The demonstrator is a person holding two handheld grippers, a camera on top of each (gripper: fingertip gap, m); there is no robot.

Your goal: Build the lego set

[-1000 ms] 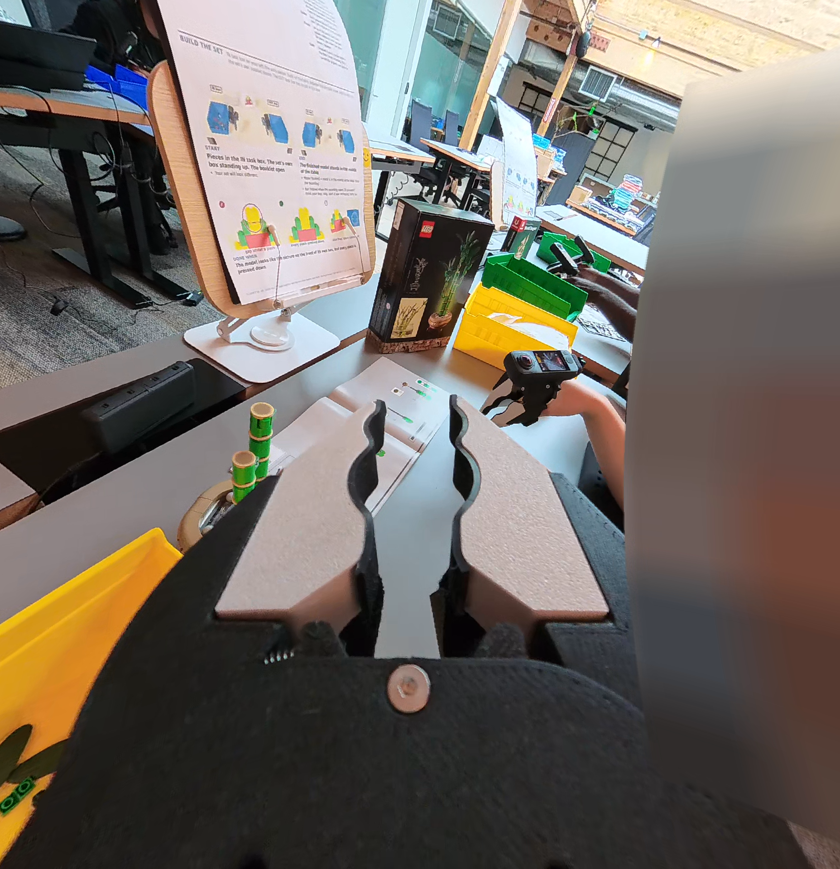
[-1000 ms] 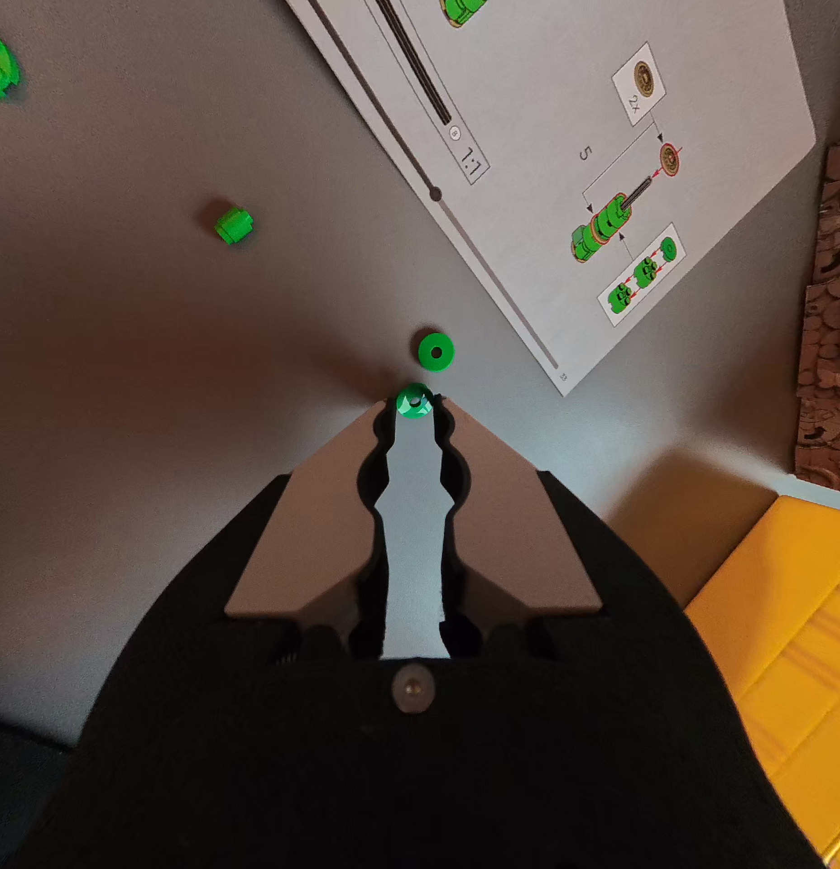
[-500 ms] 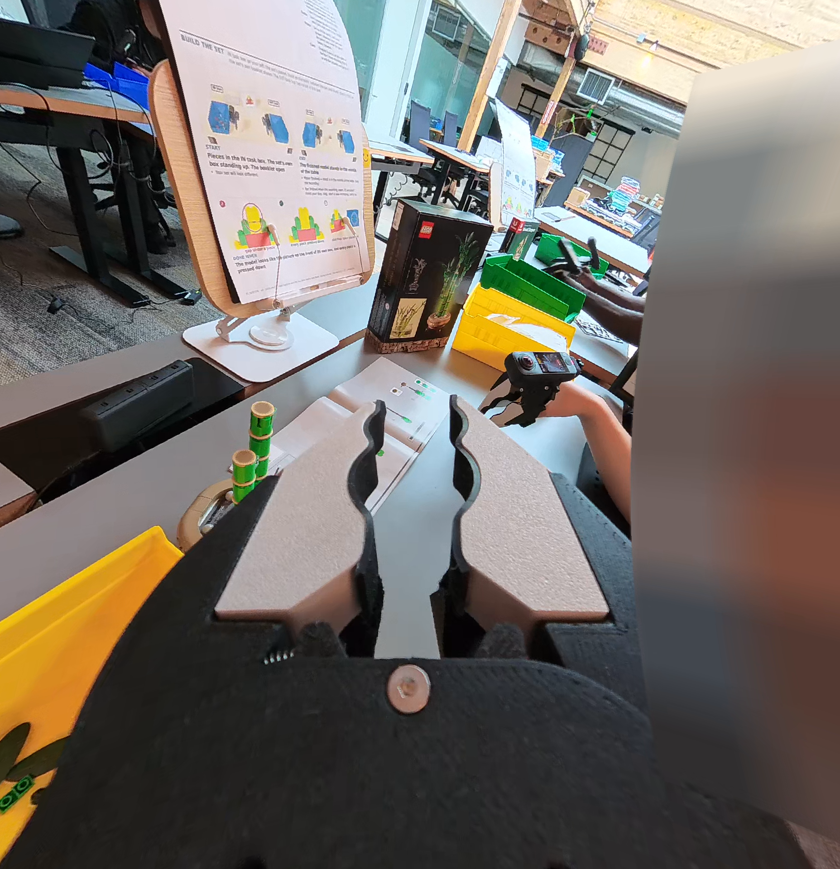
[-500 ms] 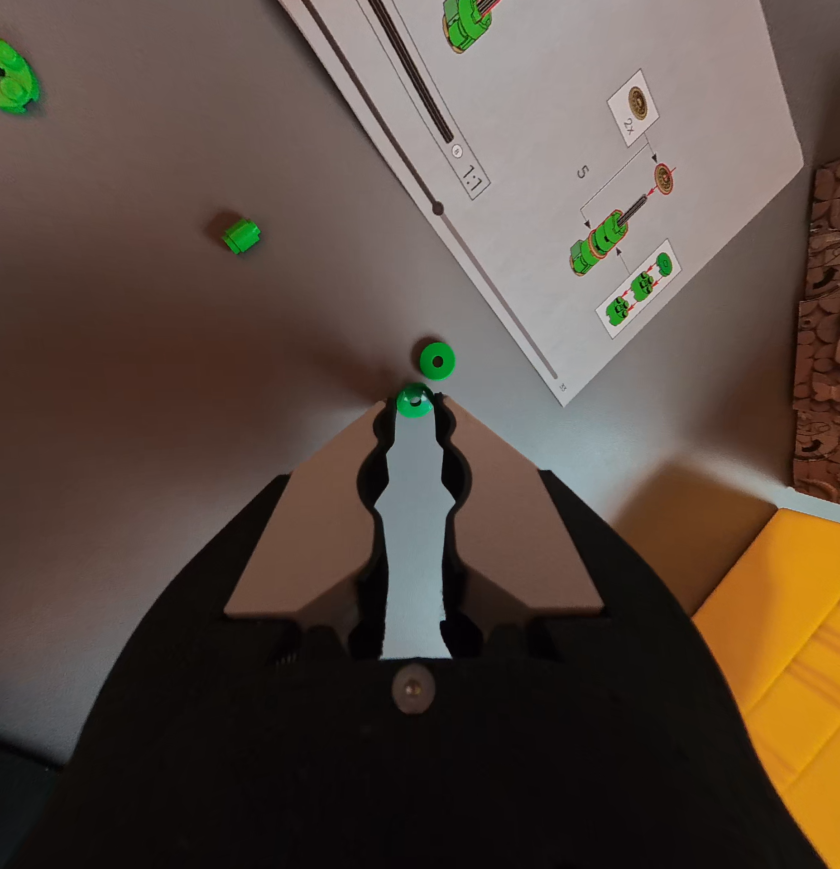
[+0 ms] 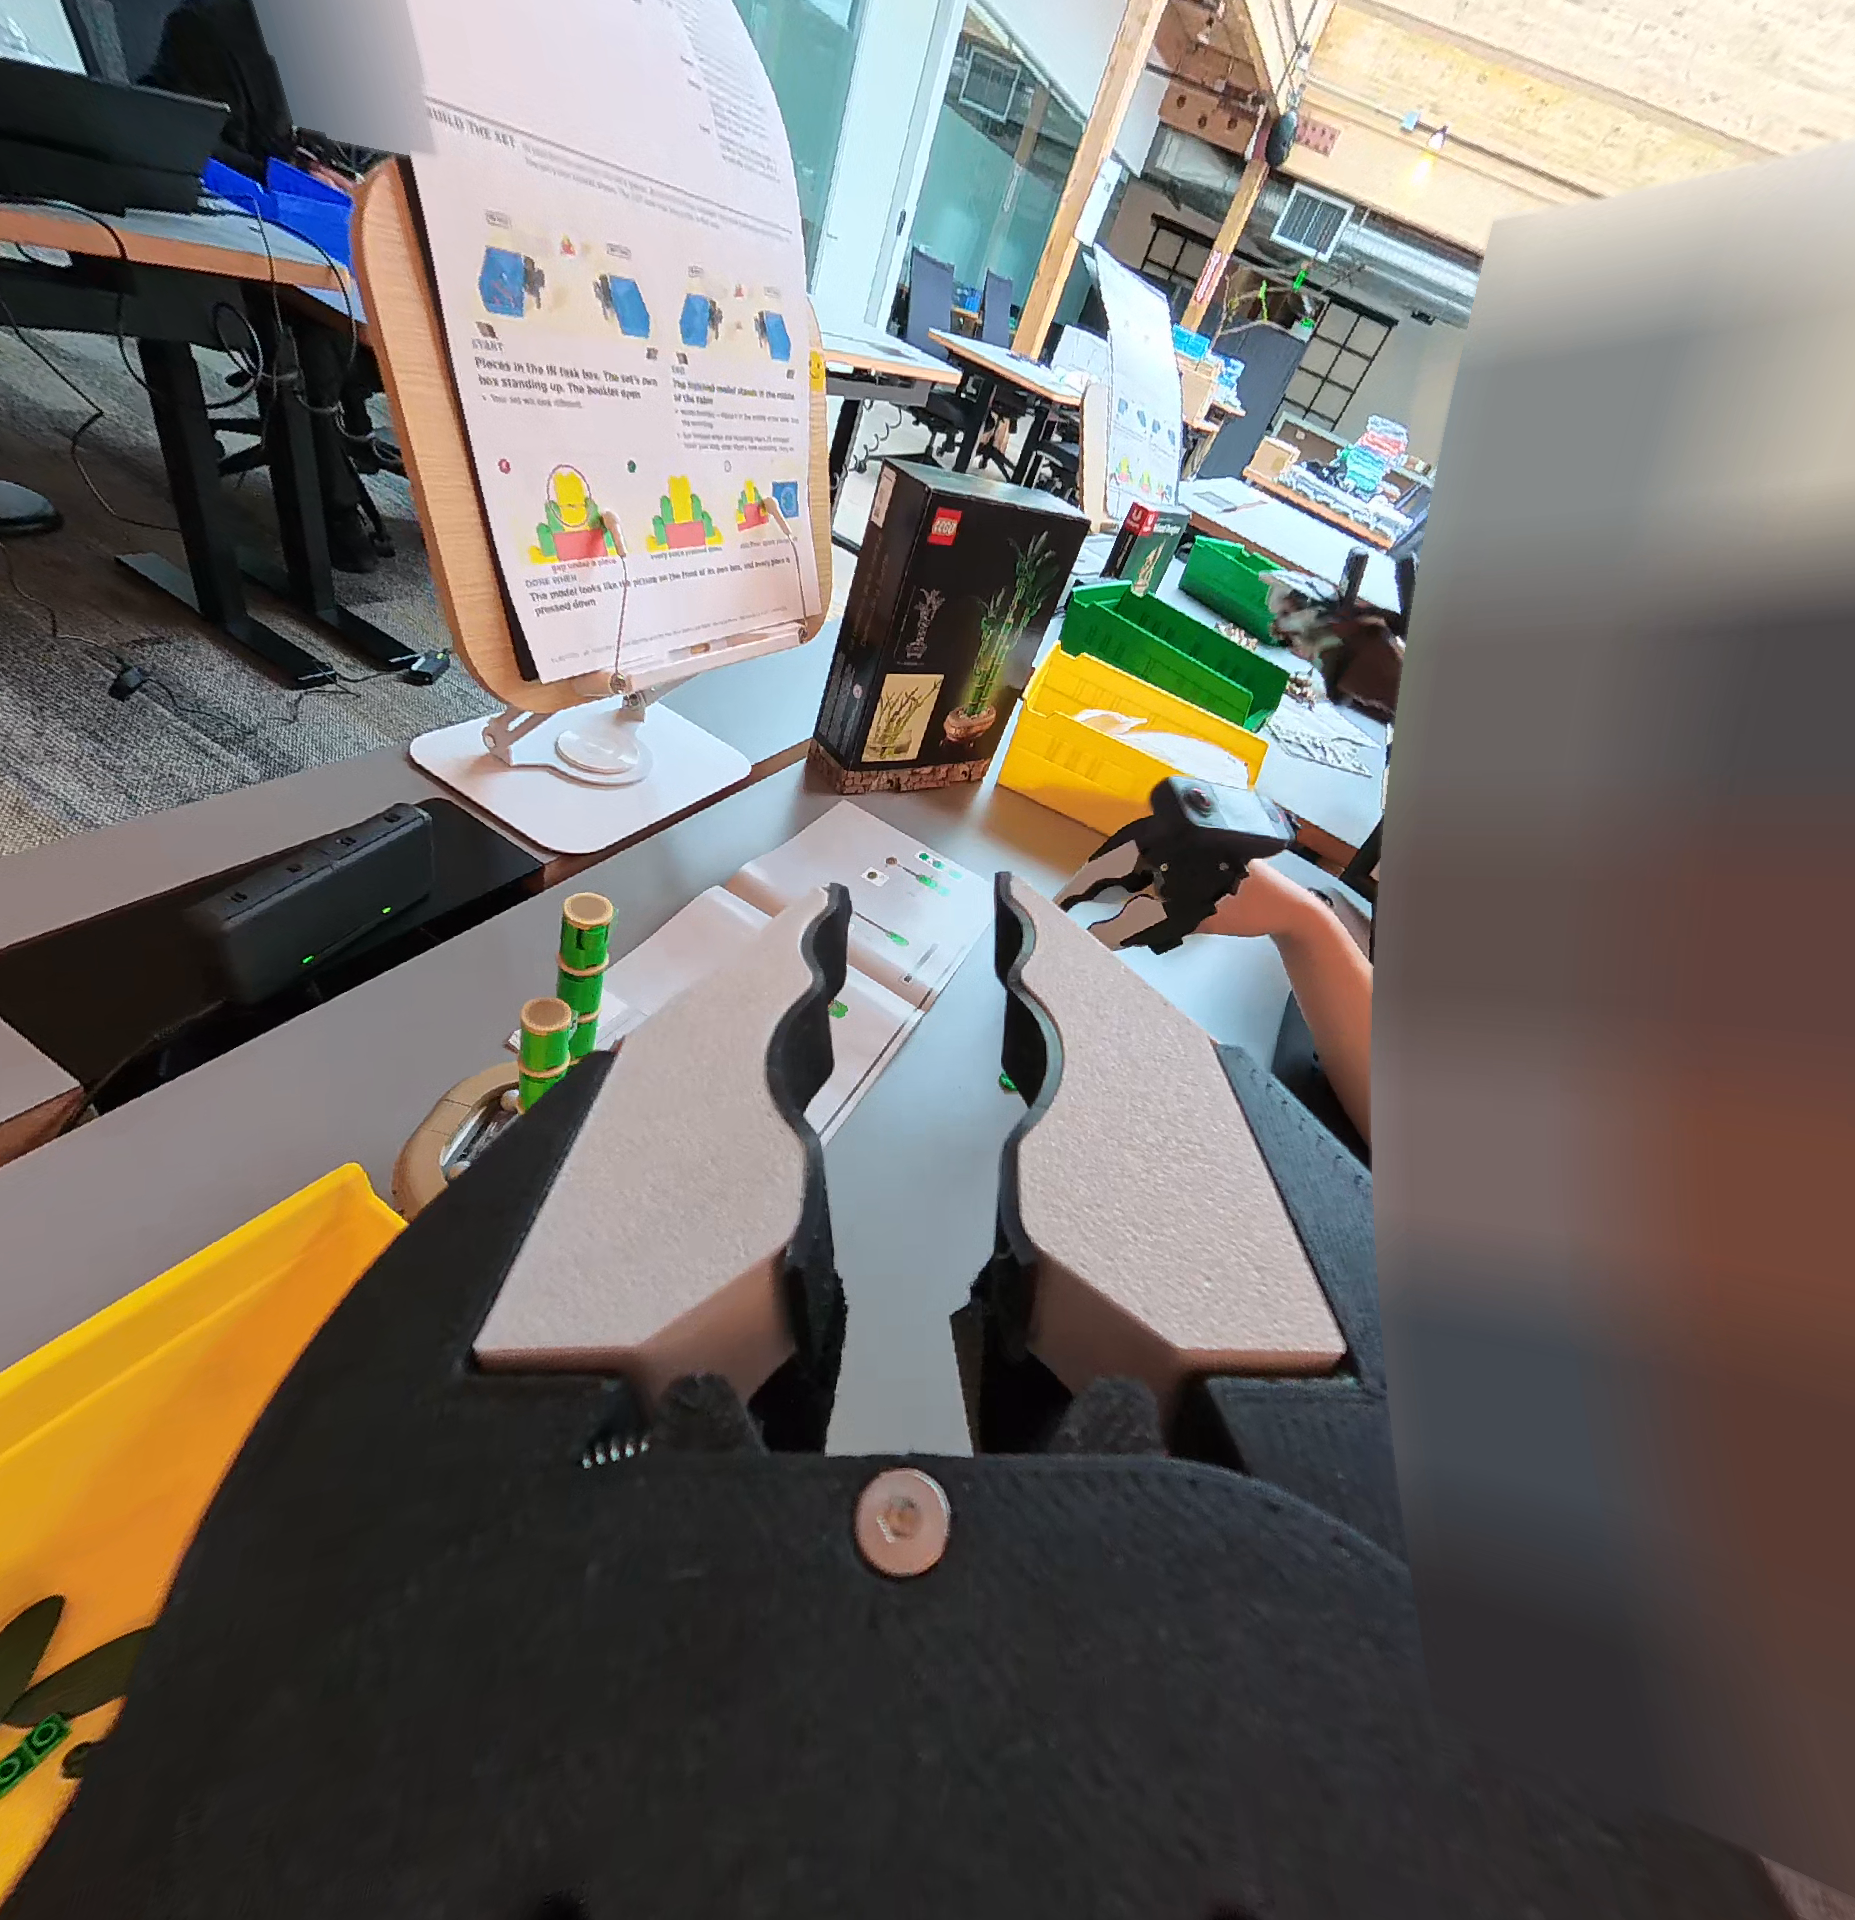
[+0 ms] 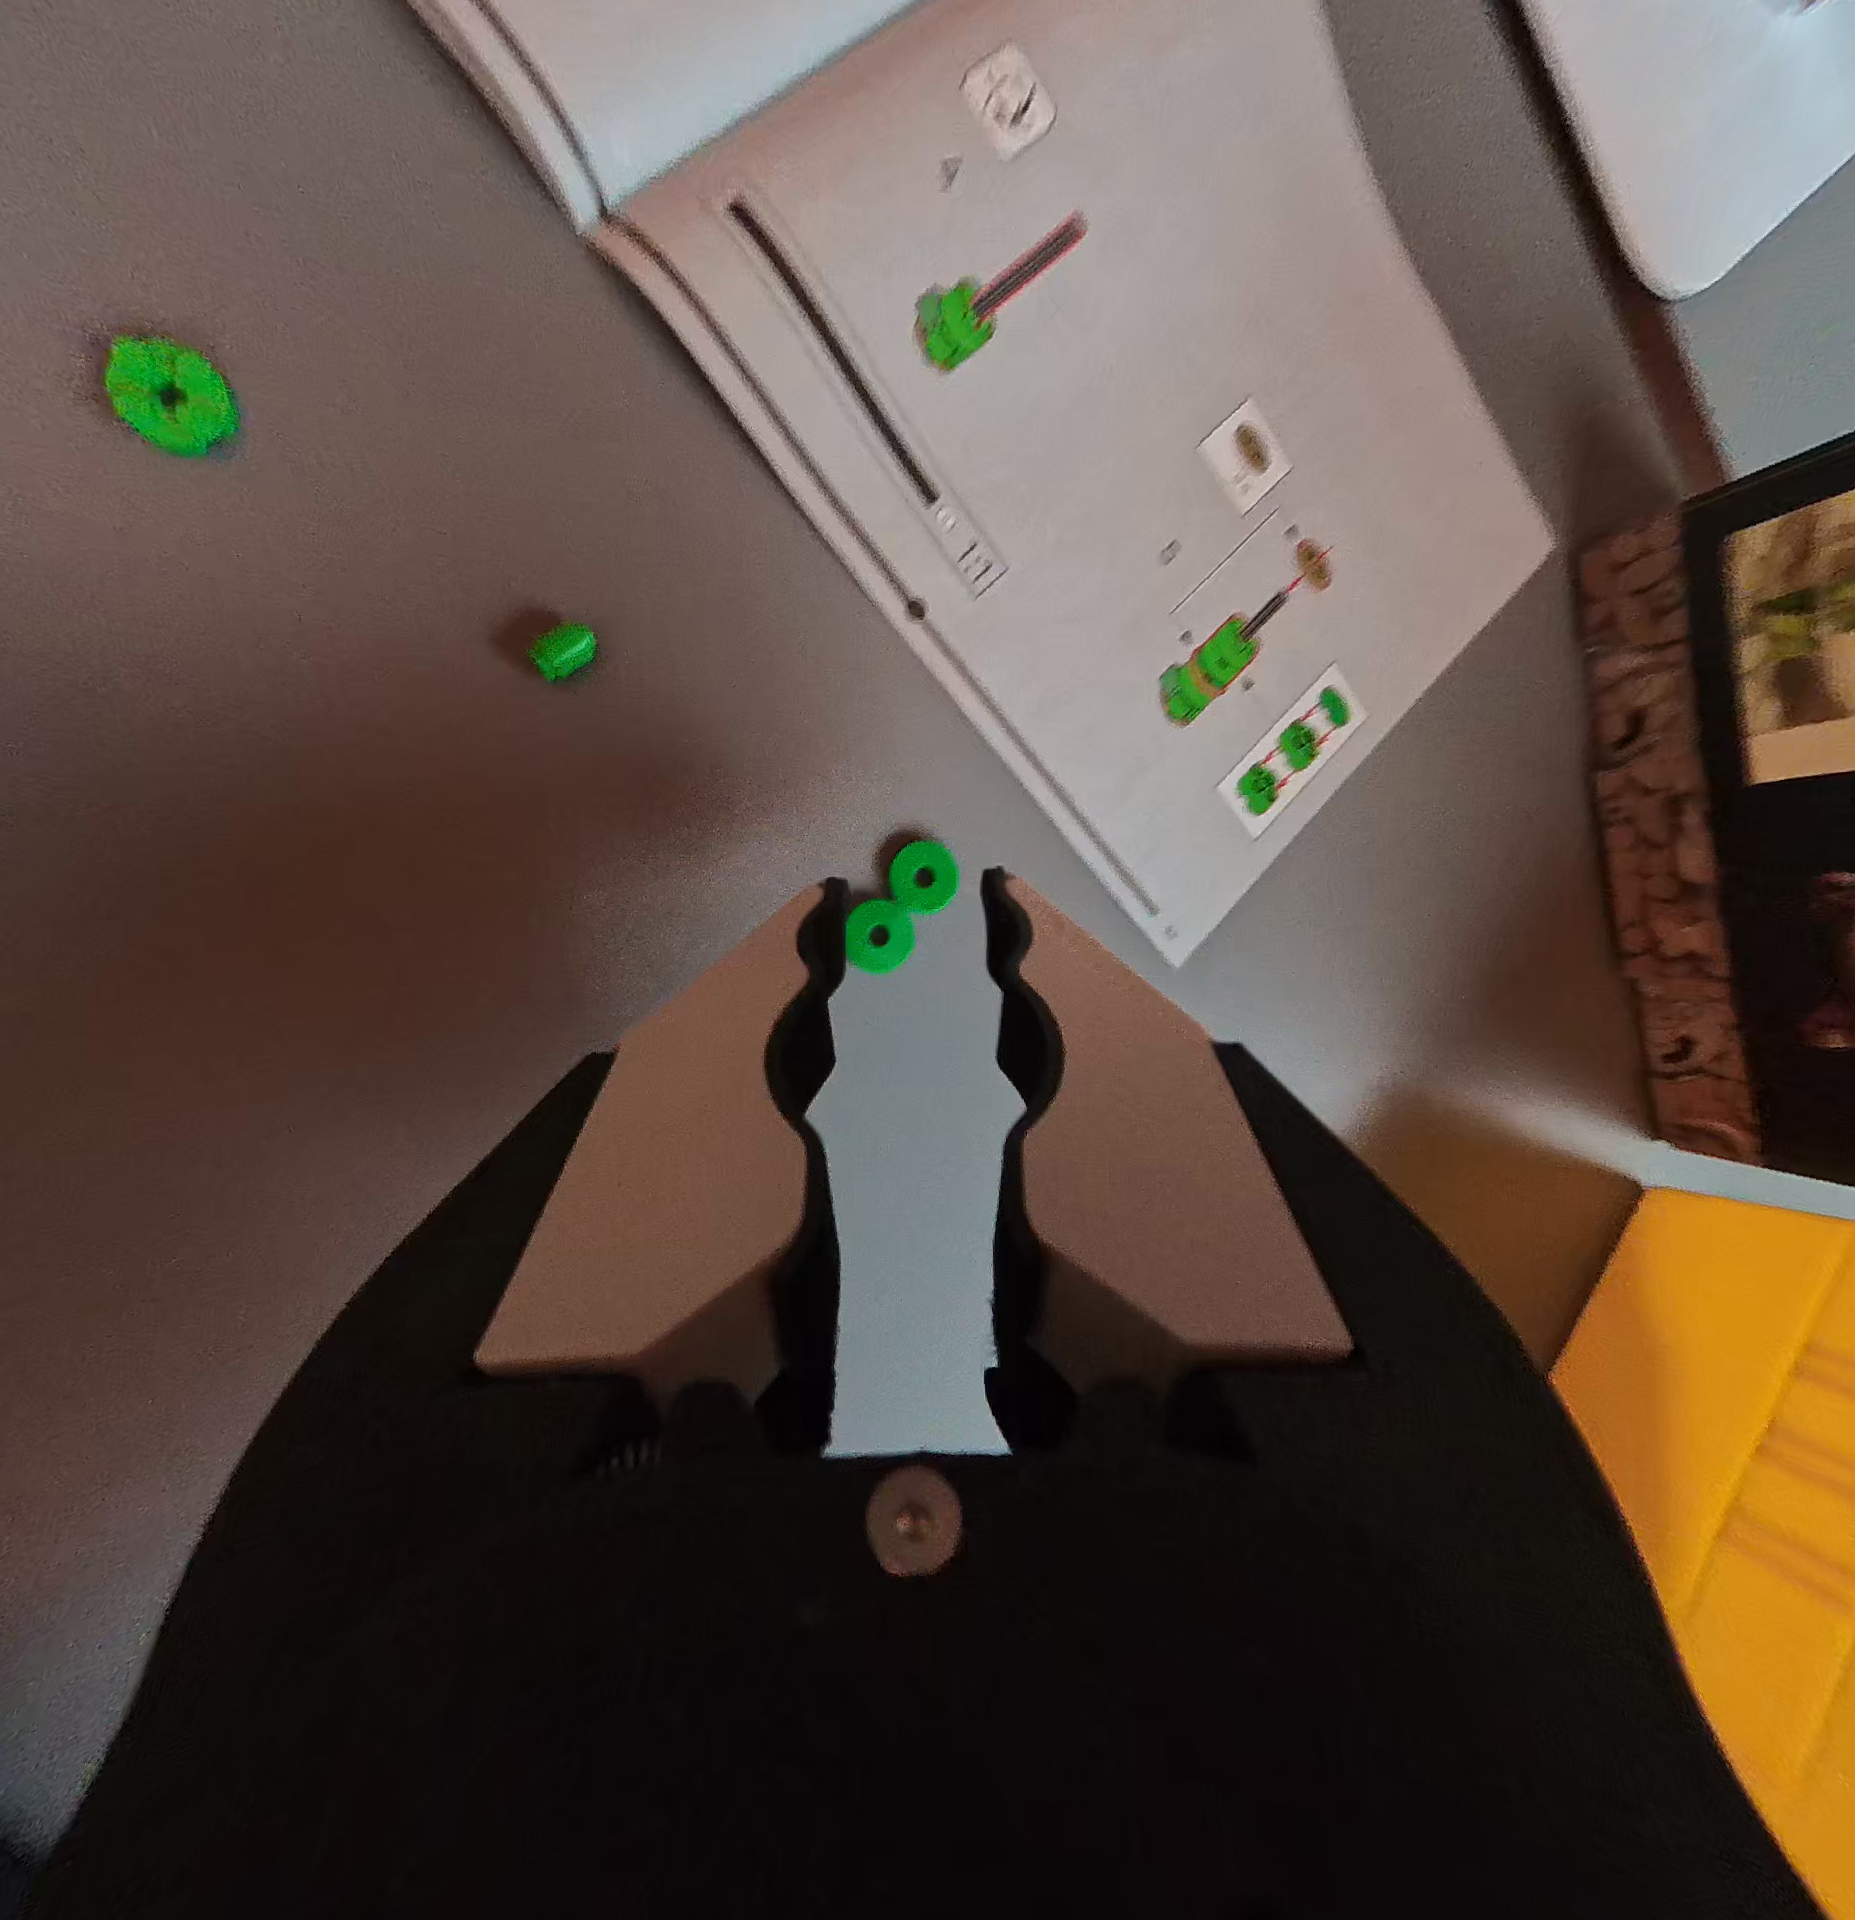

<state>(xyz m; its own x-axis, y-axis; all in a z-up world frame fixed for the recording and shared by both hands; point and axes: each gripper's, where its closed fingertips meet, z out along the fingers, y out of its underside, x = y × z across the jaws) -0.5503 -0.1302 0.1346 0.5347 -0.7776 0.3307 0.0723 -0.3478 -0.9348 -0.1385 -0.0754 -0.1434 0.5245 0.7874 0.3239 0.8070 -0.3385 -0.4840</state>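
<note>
In the right wrist view my right gripper (image 6: 907, 888) is open over the grey table. A small green round piece (image 6: 879, 936) lies loose between its fingertips, next to a second one (image 6: 924, 877). A green stud (image 6: 562, 651) and a larger green round plate (image 6: 171, 396) lie farther left. The open instruction booklet (image 6: 1089, 416) lies ahead. In the left wrist view my left gripper (image 5: 918, 904) is open and empty above the table. The part-built bamboo model (image 5: 570, 997), green stalks on a tan base, stands to its left. The right gripper also shows there (image 5: 1172, 883).
A yellow bin (image 5: 123, 1382) with dark leaf pieces sits at the near left. A document stand (image 5: 590, 416), the black set box (image 5: 944, 623), and yellow (image 5: 1120, 738) and green (image 5: 1162, 634) bins stand at the back. A yellow bin (image 6: 1733, 1455) lies right of the right gripper. About 50 centimeters separates my left fingertips from my right. The green stud (image 6: 562, 651) is closer to my right gripper, around 6 centimeters from its tips; the left tips are 45 centimeters off. The left gripper is farther from the larger green round plate (image 6: 171, 396), some 40 centimeters, than the right, some 12 centimeters.
My right gripper has opened and let go of the small green round piece, which now lies on the table. The right view has pulled back. The left gripper has hardly moved.
</note>
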